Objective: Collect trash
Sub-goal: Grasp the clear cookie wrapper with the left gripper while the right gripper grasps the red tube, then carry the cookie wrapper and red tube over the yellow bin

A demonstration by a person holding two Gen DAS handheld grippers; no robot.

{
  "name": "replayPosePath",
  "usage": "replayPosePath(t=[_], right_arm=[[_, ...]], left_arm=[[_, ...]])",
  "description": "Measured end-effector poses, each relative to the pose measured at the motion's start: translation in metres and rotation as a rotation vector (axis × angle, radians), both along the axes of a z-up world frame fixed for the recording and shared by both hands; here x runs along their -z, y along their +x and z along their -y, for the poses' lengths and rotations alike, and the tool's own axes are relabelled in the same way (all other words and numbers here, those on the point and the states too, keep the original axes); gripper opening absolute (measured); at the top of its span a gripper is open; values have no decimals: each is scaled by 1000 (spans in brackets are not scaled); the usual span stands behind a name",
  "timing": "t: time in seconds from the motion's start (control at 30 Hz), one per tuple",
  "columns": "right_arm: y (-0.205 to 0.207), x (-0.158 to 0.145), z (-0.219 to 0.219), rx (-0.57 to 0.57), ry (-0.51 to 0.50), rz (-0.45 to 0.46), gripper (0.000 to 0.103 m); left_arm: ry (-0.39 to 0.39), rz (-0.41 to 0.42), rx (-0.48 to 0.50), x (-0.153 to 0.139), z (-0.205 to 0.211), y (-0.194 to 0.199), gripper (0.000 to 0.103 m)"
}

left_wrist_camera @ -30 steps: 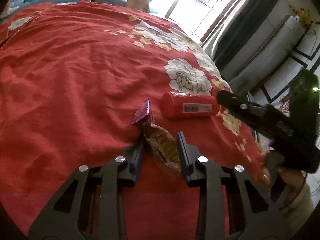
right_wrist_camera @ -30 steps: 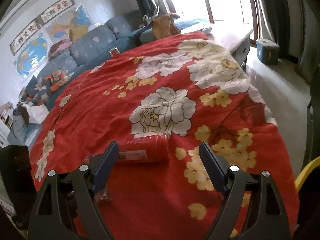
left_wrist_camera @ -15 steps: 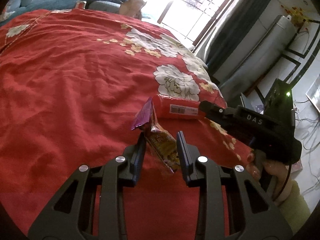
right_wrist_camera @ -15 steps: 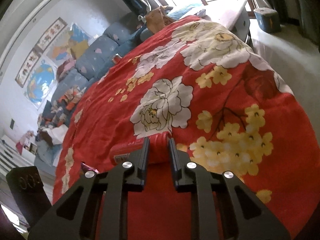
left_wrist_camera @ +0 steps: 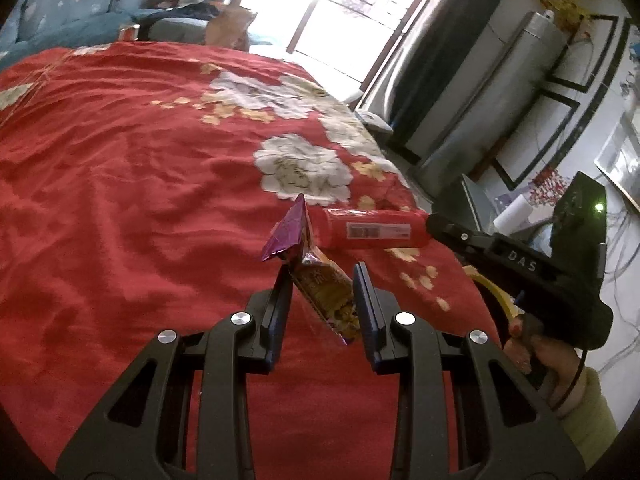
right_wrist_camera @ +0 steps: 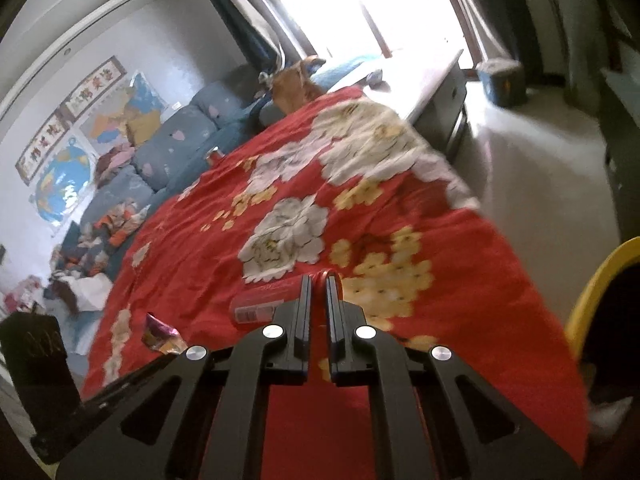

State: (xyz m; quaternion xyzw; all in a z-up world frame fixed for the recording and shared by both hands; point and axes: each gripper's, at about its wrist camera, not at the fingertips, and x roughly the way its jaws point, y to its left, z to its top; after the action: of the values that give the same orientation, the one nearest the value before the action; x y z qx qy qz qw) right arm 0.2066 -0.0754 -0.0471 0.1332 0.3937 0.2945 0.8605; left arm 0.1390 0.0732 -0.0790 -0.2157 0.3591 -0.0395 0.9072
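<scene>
Two grips held: left tongs pinched the wrapper, right tongs clamped tight on the bottle's end; best lifted level.

- Your snack wrapper is a crinkled yellow-printed packet with a purple foil end. It is pinched between the left fingers, tilted, purple end up and away from you.
- Your red bottle is a cylinder with a white barcode label. It lies sideways above the red bed cover, one end clamped in the right fingers.
</scene>
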Motion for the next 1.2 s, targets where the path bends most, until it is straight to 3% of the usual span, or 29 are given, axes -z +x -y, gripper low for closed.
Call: replayPosePath(t=[0.27, 1.2], right_arm=[[-21, -22, 37, 86, -12, 87, 6], [-74, -36, 169, 343, -2, 116, 6]], left_arm=[[35, 42, 82, -17, 35, -2, 25], [116, 126, 320, -48, 145, -2, 25]])
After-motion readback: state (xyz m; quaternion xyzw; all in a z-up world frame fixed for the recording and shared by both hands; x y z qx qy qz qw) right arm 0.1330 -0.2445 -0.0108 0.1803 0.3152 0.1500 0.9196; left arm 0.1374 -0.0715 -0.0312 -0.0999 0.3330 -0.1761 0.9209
